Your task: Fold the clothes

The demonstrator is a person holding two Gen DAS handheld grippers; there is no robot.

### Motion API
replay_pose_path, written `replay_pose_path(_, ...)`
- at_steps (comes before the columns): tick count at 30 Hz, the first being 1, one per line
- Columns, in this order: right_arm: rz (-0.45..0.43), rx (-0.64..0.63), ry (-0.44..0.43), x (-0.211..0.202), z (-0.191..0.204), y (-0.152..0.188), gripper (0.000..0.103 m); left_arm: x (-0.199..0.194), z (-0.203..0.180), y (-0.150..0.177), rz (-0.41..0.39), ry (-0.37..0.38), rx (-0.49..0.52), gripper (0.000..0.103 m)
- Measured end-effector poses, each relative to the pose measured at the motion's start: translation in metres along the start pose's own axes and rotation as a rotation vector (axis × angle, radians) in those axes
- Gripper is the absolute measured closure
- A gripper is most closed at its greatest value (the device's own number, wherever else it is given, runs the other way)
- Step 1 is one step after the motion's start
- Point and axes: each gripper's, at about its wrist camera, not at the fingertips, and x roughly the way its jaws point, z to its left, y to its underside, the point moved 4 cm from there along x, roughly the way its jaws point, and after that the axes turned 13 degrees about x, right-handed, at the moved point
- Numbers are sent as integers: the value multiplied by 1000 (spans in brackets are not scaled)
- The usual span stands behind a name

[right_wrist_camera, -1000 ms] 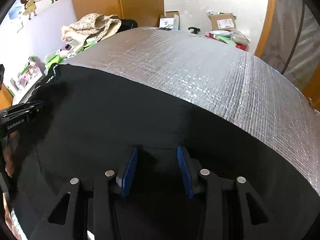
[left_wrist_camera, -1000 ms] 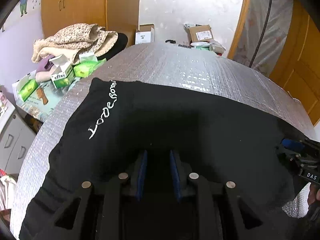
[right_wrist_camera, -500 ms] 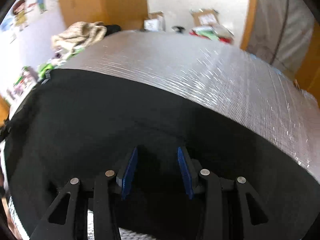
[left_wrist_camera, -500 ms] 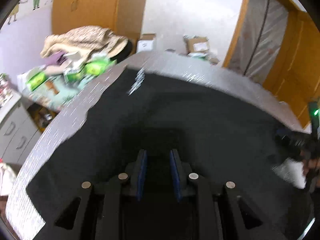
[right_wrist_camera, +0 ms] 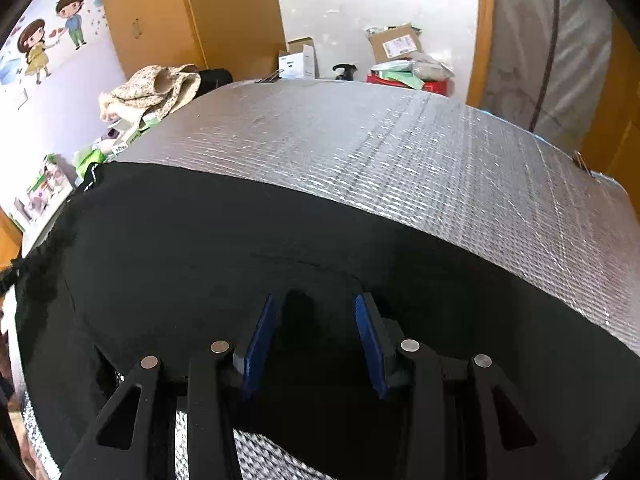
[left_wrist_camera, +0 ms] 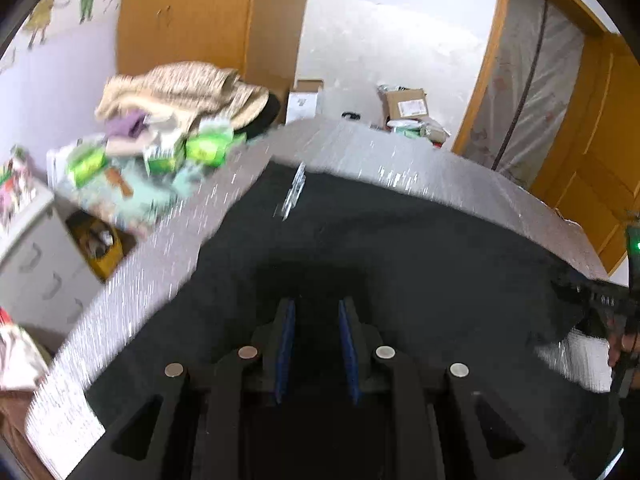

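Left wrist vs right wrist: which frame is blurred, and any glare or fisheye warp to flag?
Left wrist: motion-smeared; white print on the black garment unreadable, foil mat streaked, only the left tool sharp. Right wrist: mostly crisp; foil mat gives speckled glare, black garment nearly detail-free. Both: strong barrel warp bows the mat's edge, corners vignetted.

A black garment (right_wrist_camera: 240,248) with white lettering along one edge lies spread across the silver quilted surface (right_wrist_camera: 400,152).
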Motion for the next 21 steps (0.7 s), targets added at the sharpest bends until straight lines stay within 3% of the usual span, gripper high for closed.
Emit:
replay_pose_path(5, -3, 23, 11, -8, -19, -2, 60, 47, 0, -51, 21, 41, -5, 80)
replay_pose_path(9, 0, 49, 39, -11, -41, -1, 60, 109, 10, -57, 130, 35, -13, 80)
replay_pose_path(10, 11, 61, 57, -8, -48, 1, 60, 118, 15, -58, 124, 26, -20, 85)
replay_pose_path(12, 23, 83, 61, -7, -60, 5, 60, 121, 23, -65, 89, -12, -15, 85)
replay_pose_path(16, 16, 82, 47, -7, -66, 9, 60, 131, 41, -71, 101, -24, -60, 85)
replay_pose_path(21, 6, 69, 59, -7, -64, 11, 59, 144, 48, -79, 100, -82, -42, 85)
